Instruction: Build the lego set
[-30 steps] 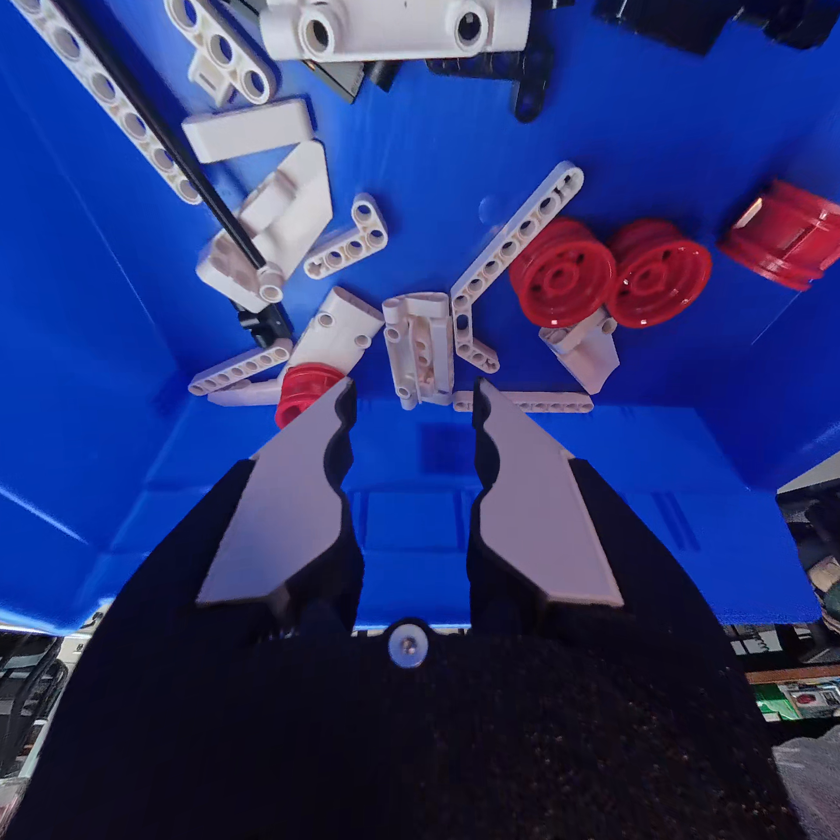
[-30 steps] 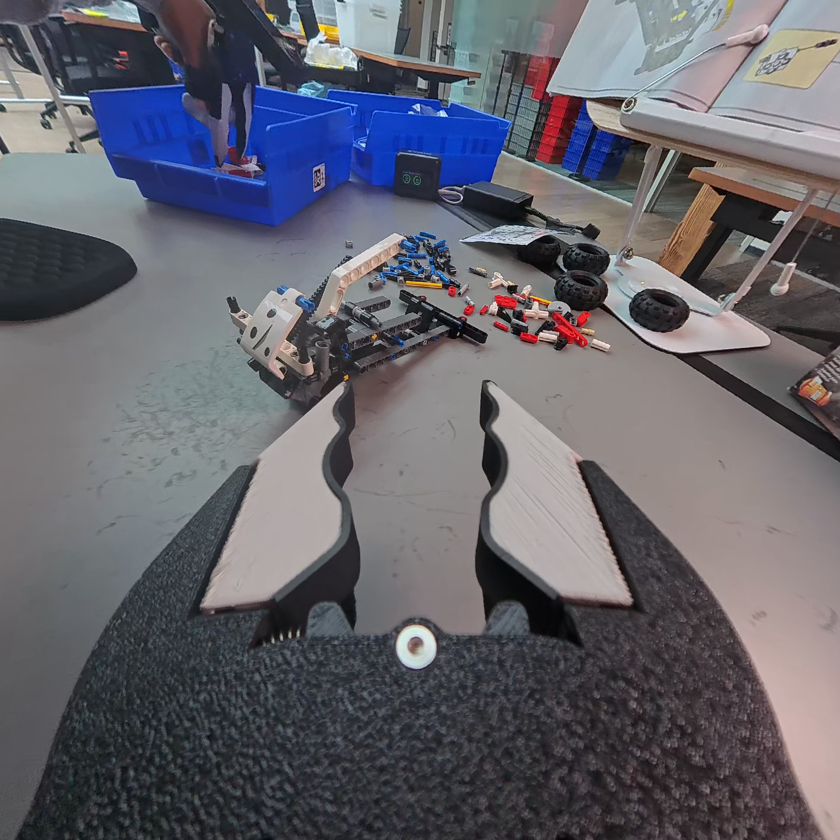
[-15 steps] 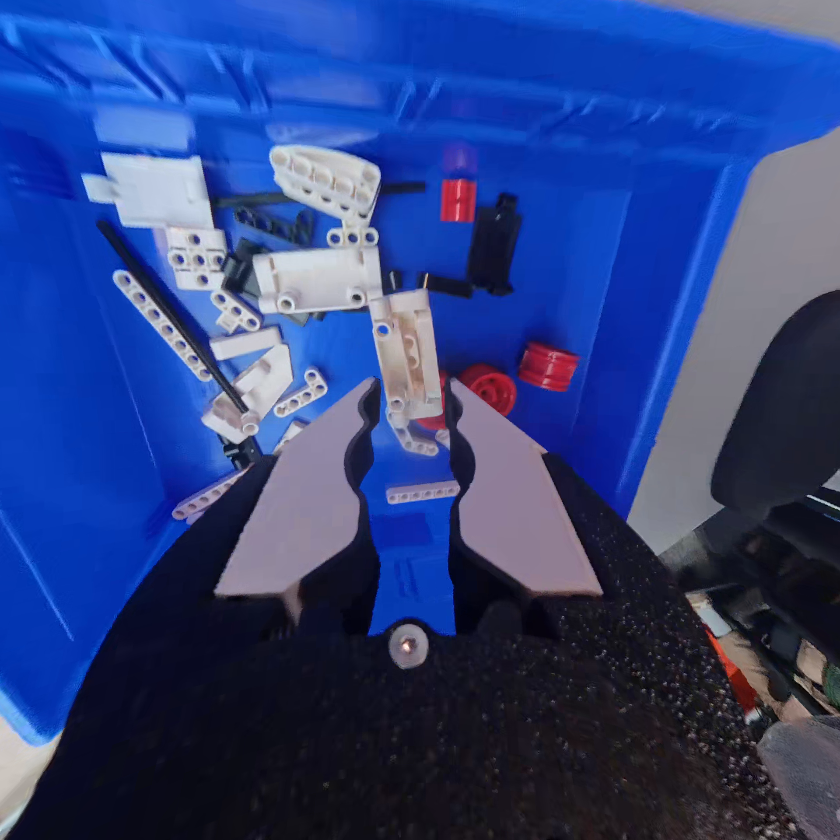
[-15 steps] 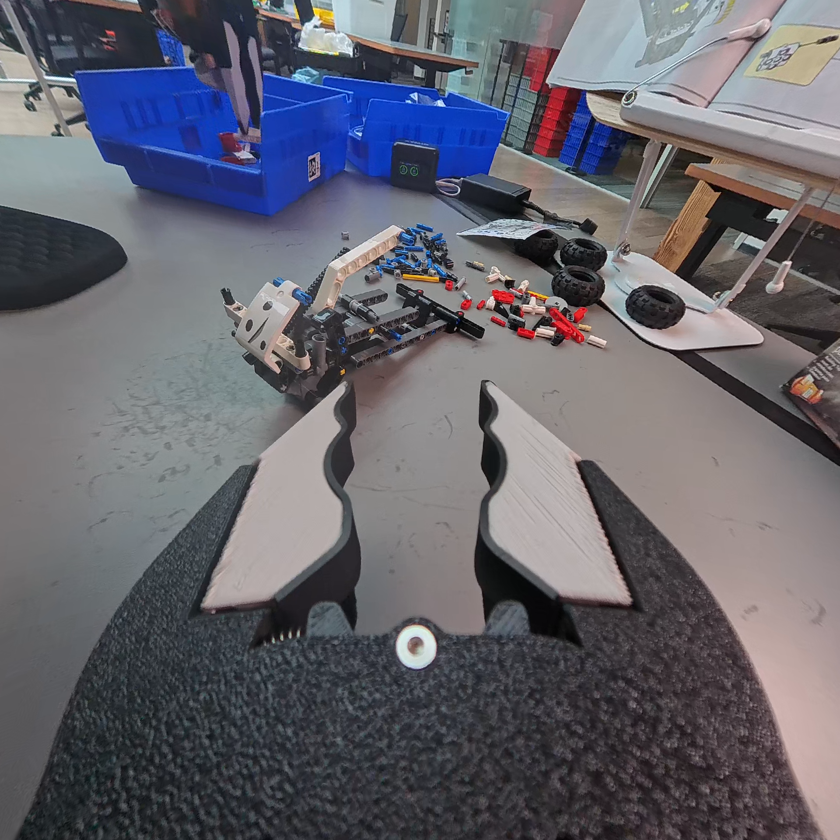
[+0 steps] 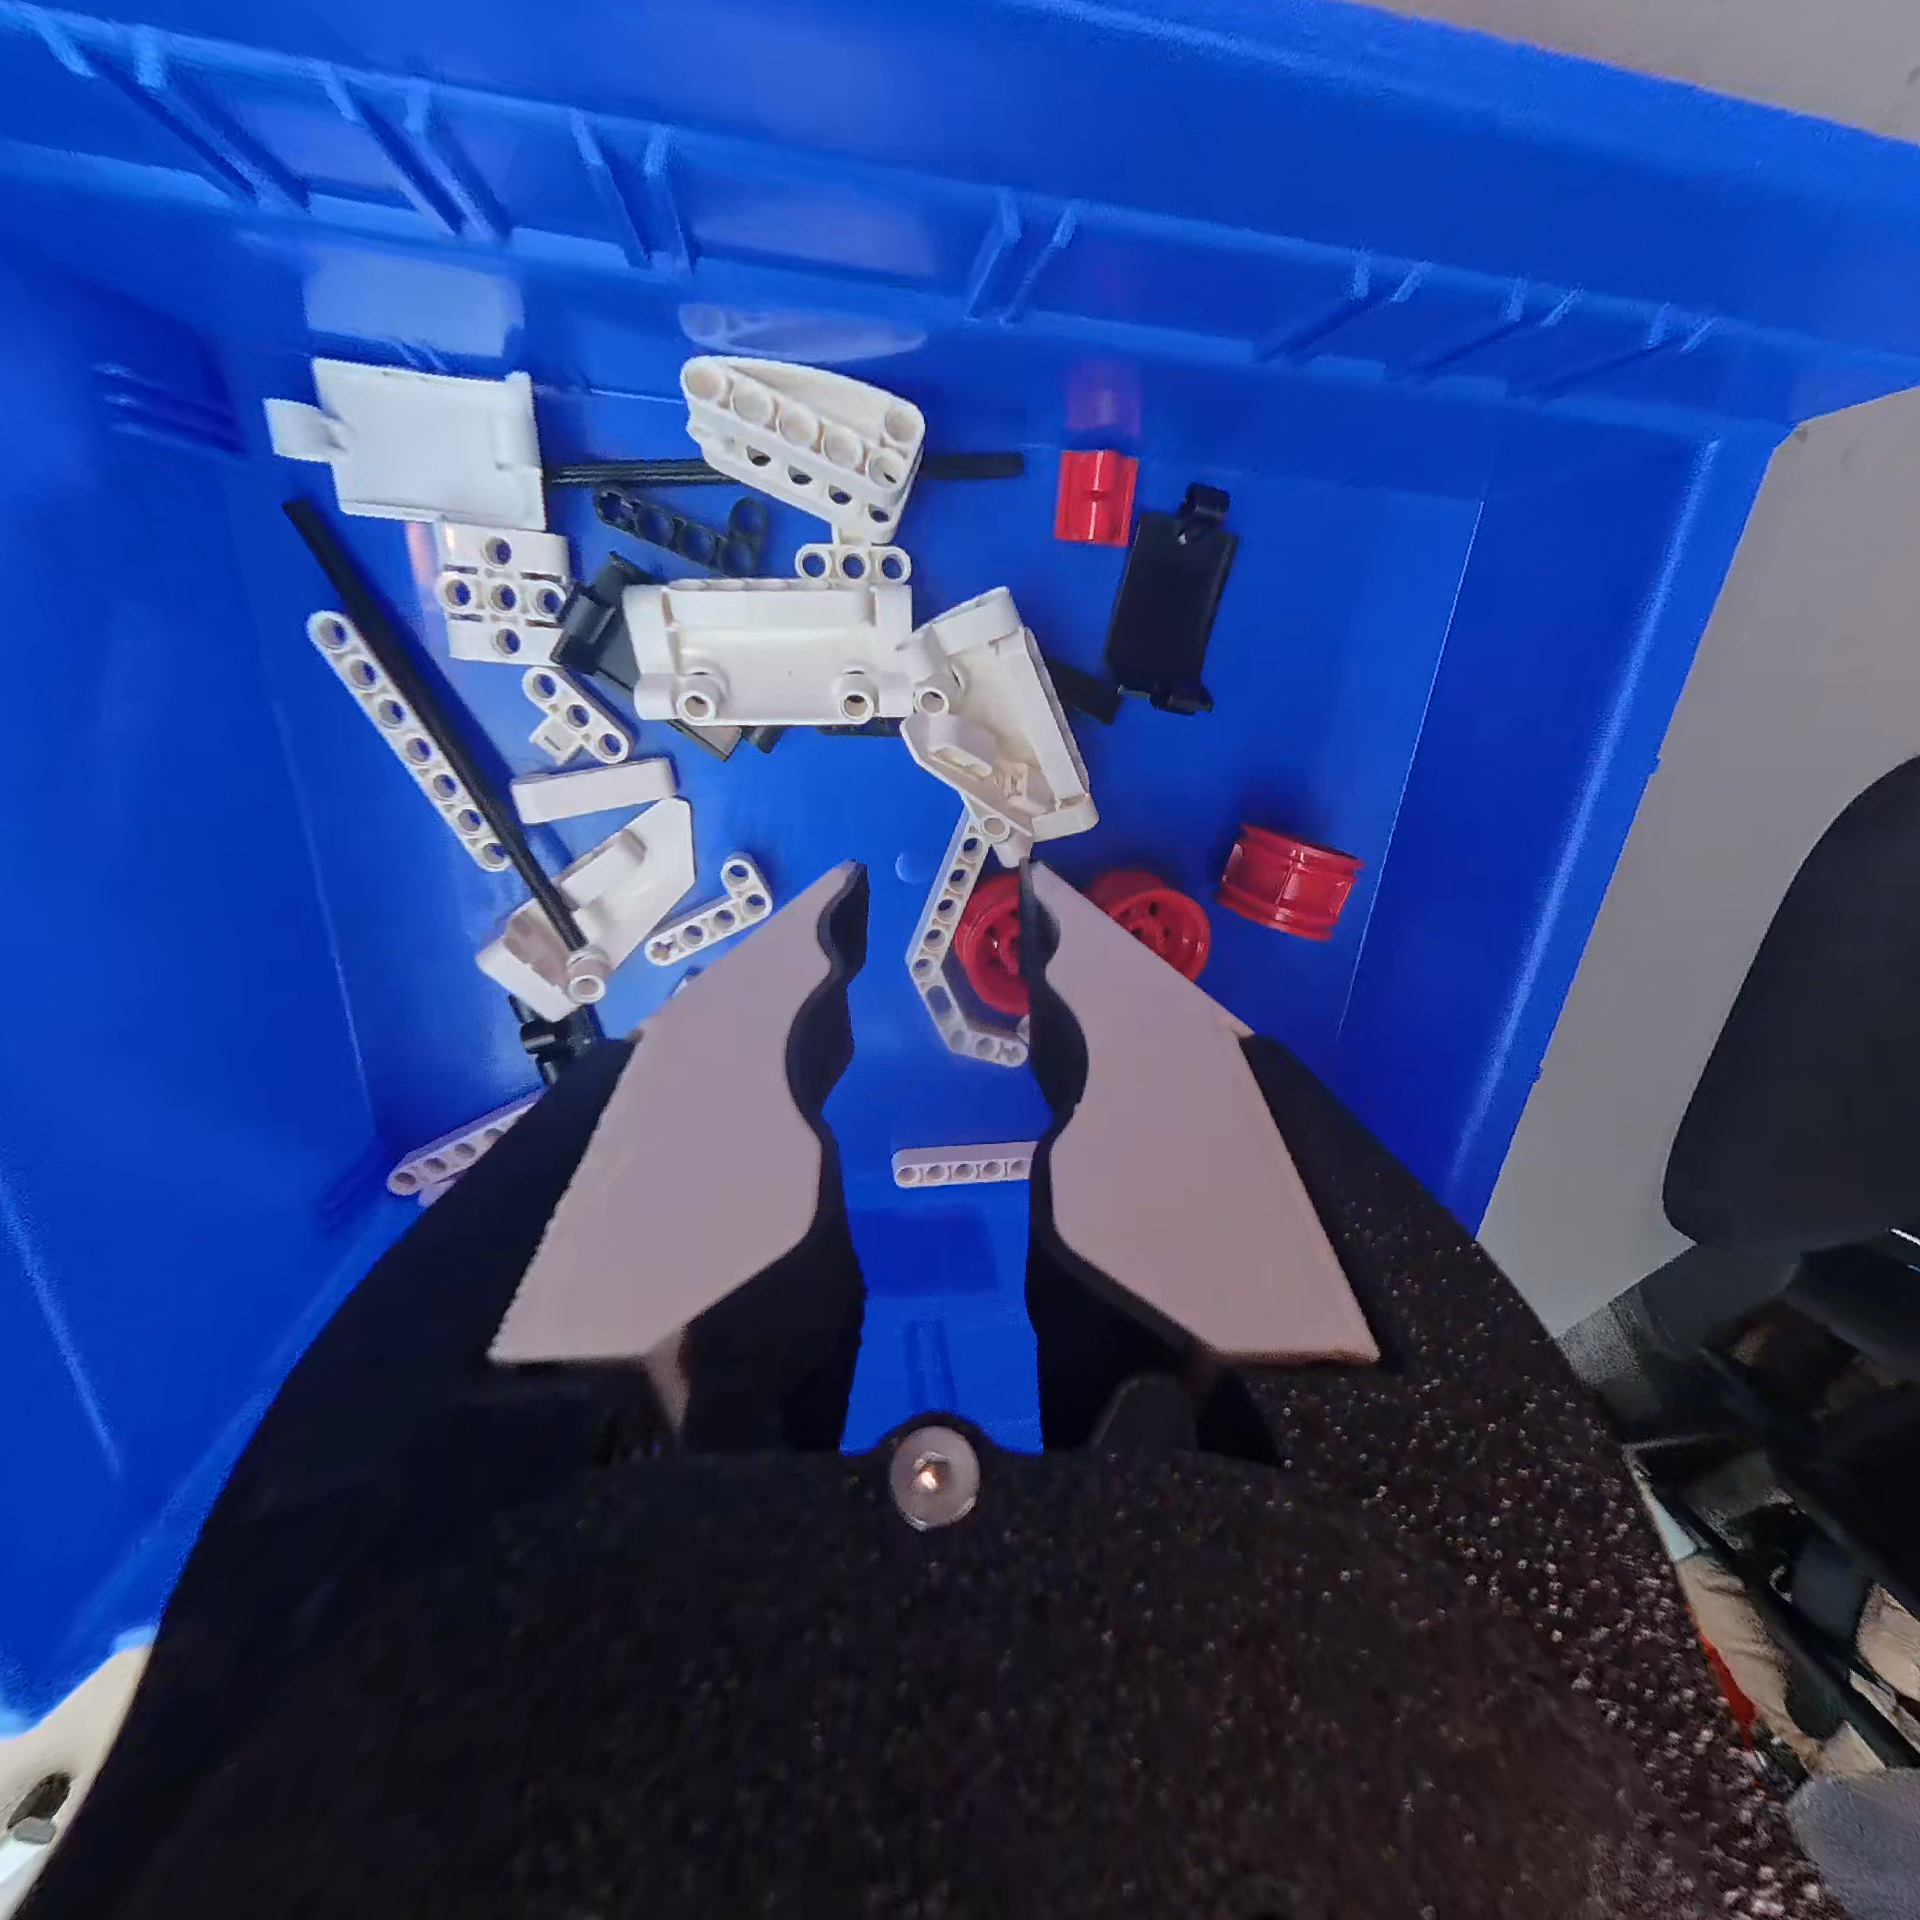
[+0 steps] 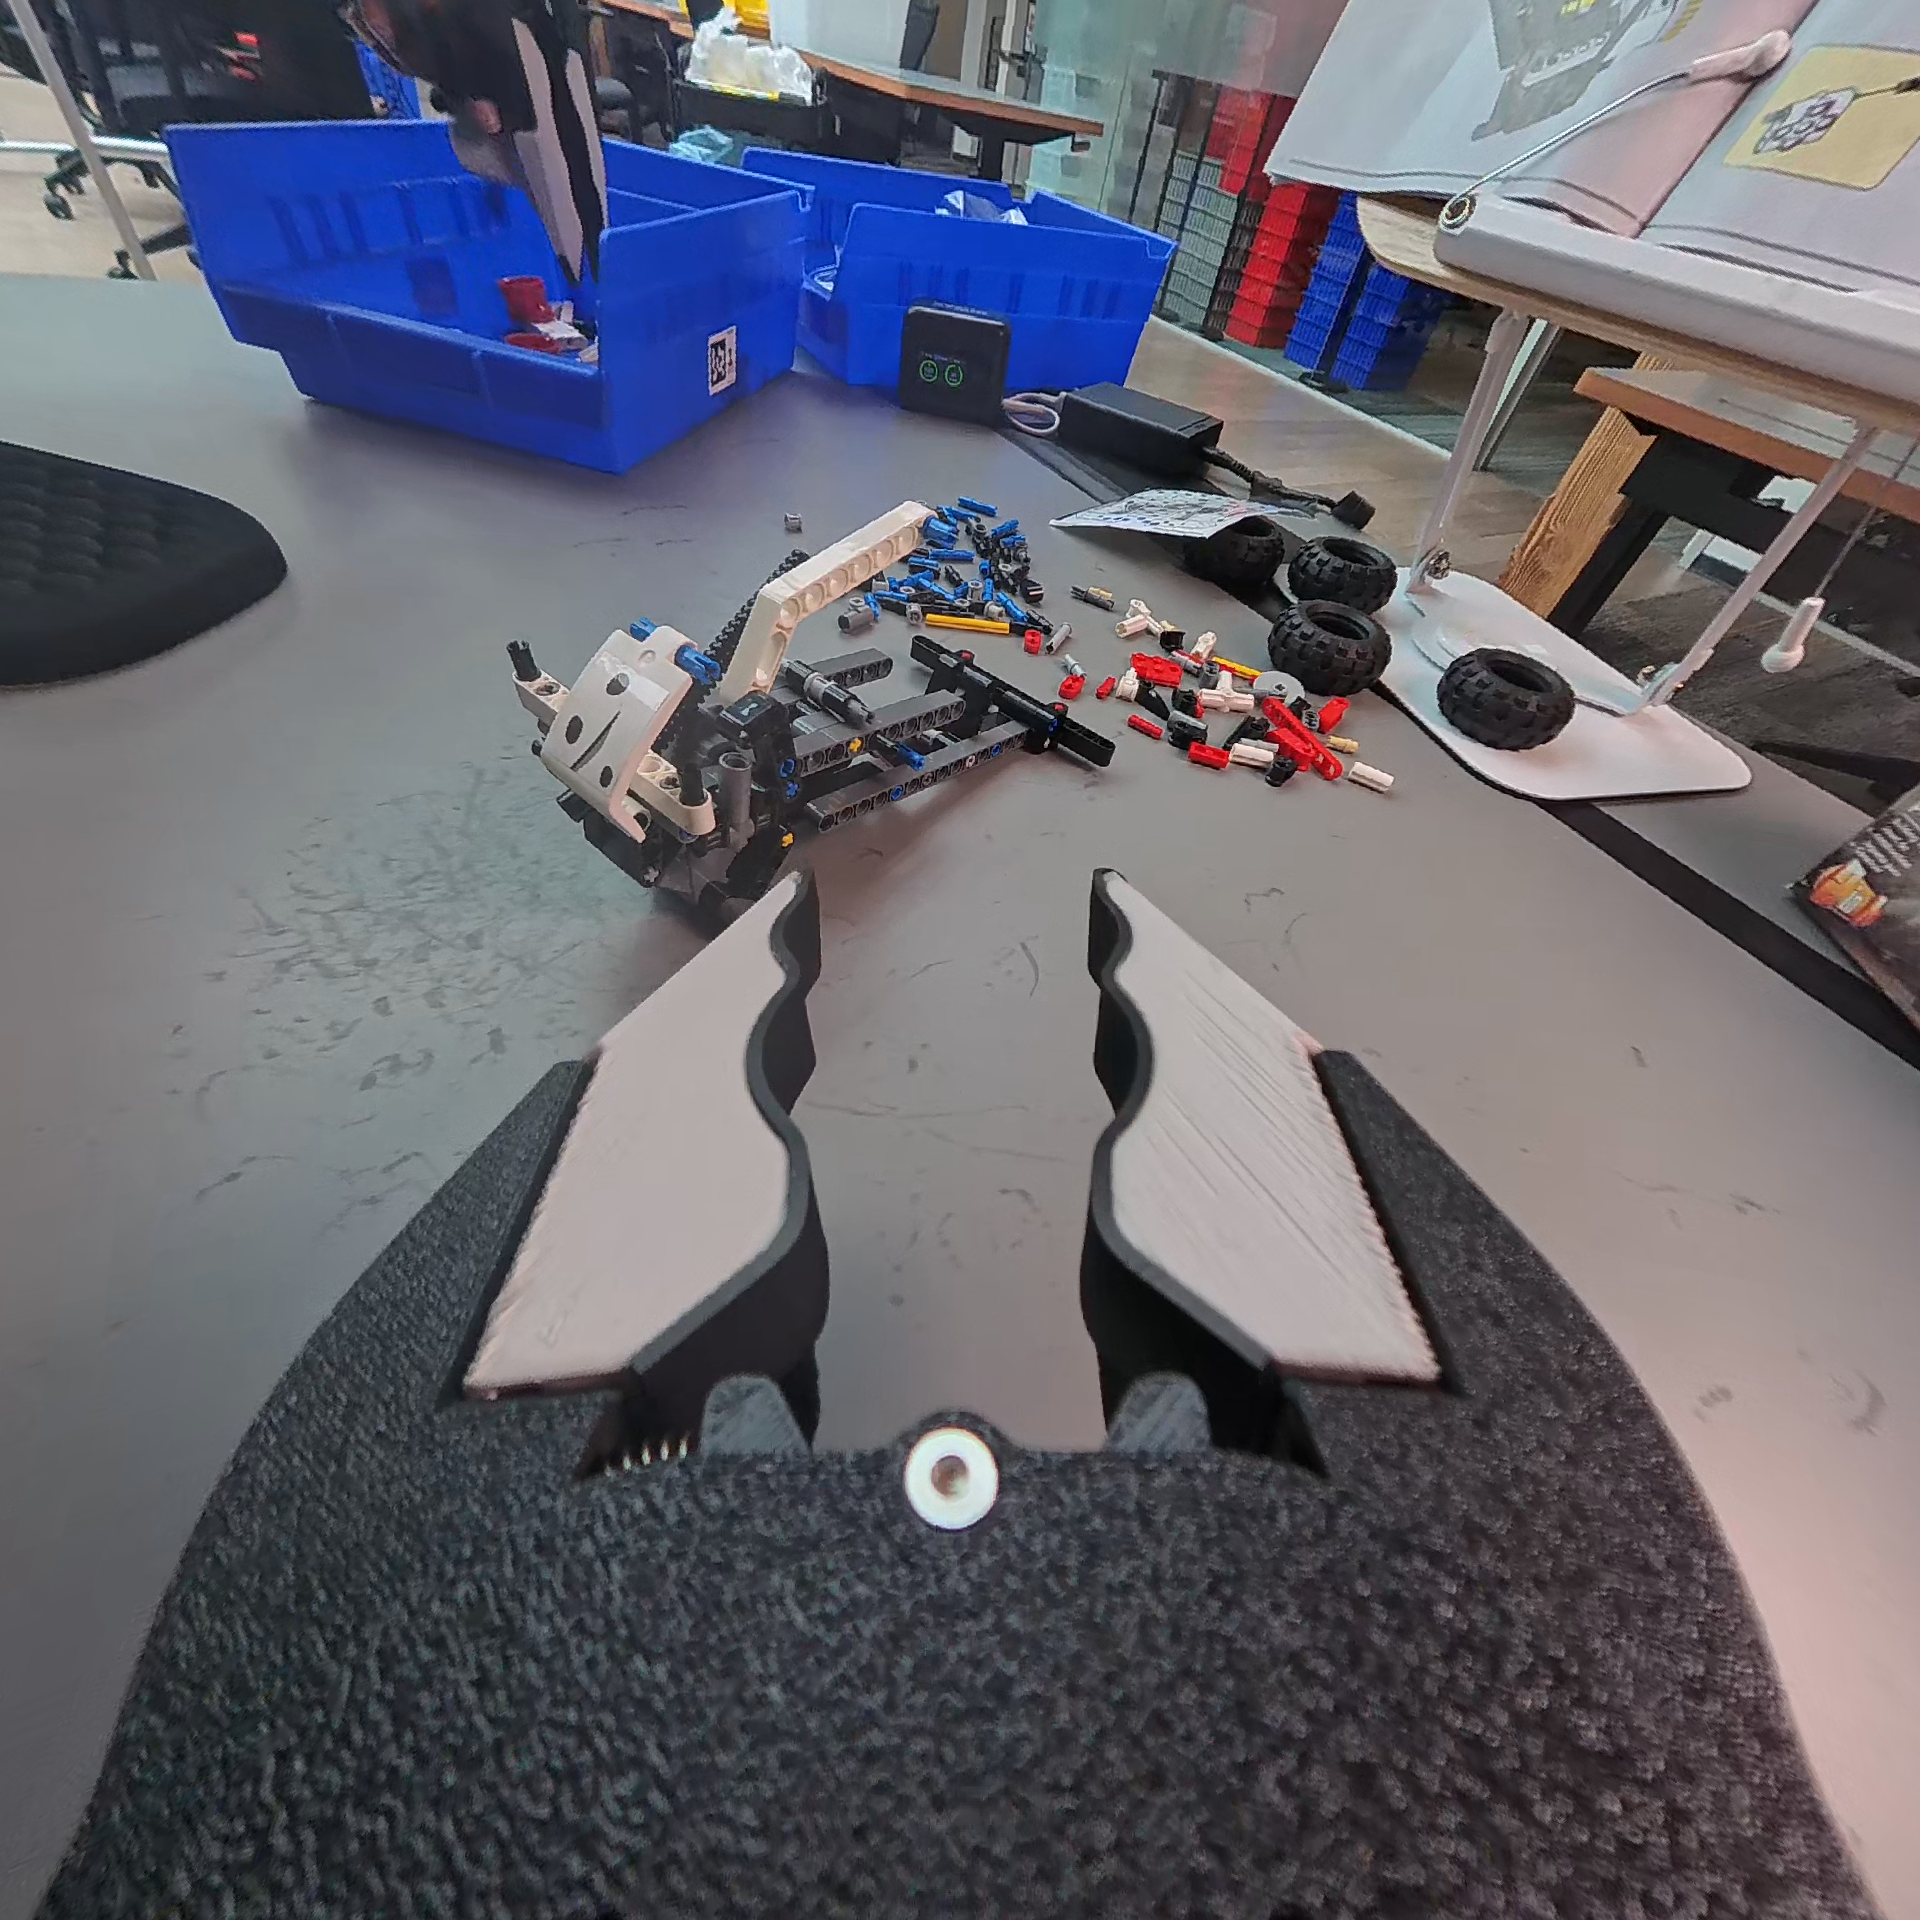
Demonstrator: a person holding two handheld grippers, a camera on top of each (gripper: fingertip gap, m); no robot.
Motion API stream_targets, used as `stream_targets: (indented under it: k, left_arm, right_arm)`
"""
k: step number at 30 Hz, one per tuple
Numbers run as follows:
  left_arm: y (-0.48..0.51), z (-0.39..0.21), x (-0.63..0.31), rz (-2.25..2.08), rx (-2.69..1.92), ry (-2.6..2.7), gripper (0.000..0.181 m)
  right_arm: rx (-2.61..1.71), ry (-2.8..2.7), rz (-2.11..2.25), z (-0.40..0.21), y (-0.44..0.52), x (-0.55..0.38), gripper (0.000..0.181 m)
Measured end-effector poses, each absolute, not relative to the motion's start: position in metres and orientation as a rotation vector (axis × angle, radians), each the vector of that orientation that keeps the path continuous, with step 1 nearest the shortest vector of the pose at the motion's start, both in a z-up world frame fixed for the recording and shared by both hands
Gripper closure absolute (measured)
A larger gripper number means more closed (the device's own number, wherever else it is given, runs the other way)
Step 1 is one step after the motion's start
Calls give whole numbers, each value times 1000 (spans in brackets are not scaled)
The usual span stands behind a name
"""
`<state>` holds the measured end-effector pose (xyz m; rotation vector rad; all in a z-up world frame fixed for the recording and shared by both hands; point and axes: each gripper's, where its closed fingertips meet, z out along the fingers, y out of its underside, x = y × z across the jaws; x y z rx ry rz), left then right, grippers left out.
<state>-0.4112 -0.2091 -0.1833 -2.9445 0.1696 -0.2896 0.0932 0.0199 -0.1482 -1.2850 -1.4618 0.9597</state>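
My left gripper [image 5: 942, 873] hangs over a blue bin [image 5: 935, 208] of loose white, black and red Lego parts. Its jaws stand apart with only the bin floor between them. A white panel piece [image 5: 997, 717] sits tilted just past the right fingertip; I cannot tell if it touches. Red wheel hubs [image 5: 1288, 883] lie to the right. My right gripper [image 6: 948, 883] is open and empty, low over the grey table, just short of the half-built model [image 6: 748, 727]. The left gripper also shows in the right wrist view [image 6: 566, 208], pointing down into the bin [image 6: 468, 384].
Small loose pins and connectors [image 6: 1226, 707] lie right of the model, with several black tyres [image 6: 1330, 644] beyond. An instruction book on a white stand [image 6: 1662, 156] stands at the right. A second blue bin [image 6: 987, 260] and a black pad [image 6: 104, 571] are also on the table. There is about 55 cm between the tips of the two grippers.
The left gripper closed on the white panel and rose out of the bin. The panel is now out from between the jaws, beyond the right fingertip. The right gripper barely moved.
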Motion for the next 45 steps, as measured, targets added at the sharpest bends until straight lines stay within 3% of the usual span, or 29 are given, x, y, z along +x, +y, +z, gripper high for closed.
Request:
stream_targets:
  k: [4,8,15,23,26,30,36,40,45]
  left_arm:
    - [-205,-206,-401,-295,-2992,201,151]
    - [-196,-205,-397,-297,-2986,241,180]
    - [-199,-172,-413,-223,-2954,202,181]
    - [-210,-167,-434,-88,-2967,146,179]
    - [-203,-160,-424,-216,-2885,135,166]
    - [-232,-178,-463,39,-3071,100,160]
    - [-276,-207,-488,245,-3349,143,136]
    - [-282,-216,-490,279,-3421,187,151]
    - [-277,-212,-477,148,-3418,174,153]
  right_arm:
    - [-1288,-1462,957,-149,20,93,130]
    - [-1290,-1460,952,-149,21,93,131]
    - [-1285,-1478,939,-151,20,94,133]
    - [-1282,-1495,926,-153,19,94,134]
    - [-1283,-1496,922,-153,19,94,134]
    - [-1289,-1495,919,-154,19,94,135]
    - [-1296,-1495,914,-155,20,93,136]
    - [-1304,-1490,916,-155,21,93,136]
    - [-1300,-1482,918,-154,22,94,137]
